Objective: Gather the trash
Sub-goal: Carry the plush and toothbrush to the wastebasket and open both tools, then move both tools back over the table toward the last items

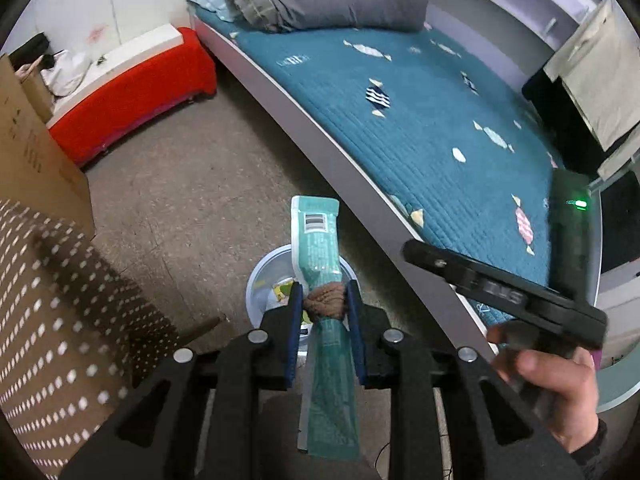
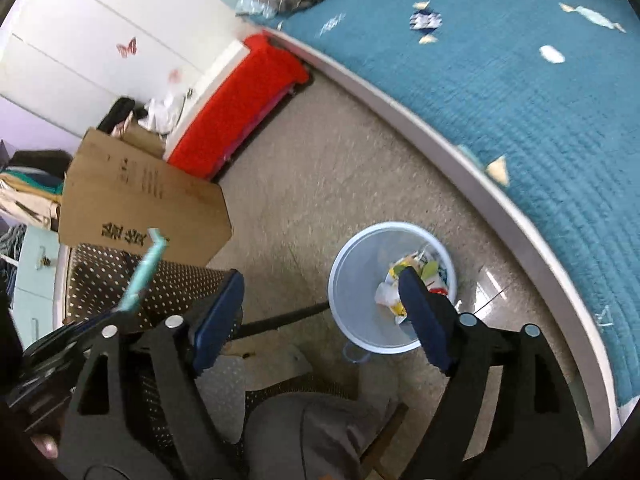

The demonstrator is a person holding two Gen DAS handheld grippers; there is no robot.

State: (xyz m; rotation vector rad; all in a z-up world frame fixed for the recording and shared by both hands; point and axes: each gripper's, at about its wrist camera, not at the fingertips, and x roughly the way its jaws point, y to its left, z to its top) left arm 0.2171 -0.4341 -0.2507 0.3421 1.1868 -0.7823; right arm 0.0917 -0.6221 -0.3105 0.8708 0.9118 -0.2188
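Observation:
My left gripper (image 1: 324,300) is shut on a teal wrapper (image 1: 318,240) with a barcode and a brown tie around its middle, held above a pale blue trash bin (image 1: 260,280) on the floor. The wrapper also shows in the right wrist view (image 2: 146,268) at the left. My right gripper (image 2: 324,300) is open and empty, above the same bin (image 2: 352,276), which holds several crumpled wrappers (image 2: 416,272). The right gripper's body (image 1: 504,288) shows at the right of the left wrist view.
A bed with a teal quilt (image 1: 420,120) and grey frame (image 1: 320,148) runs along the right. A red bench (image 1: 132,96) stands by the wall. A cardboard box (image 2: 140,196) and a dotted chair seat (image 1: 60,312) are on the left. The floor is beige carpet (image 1: 192,184).

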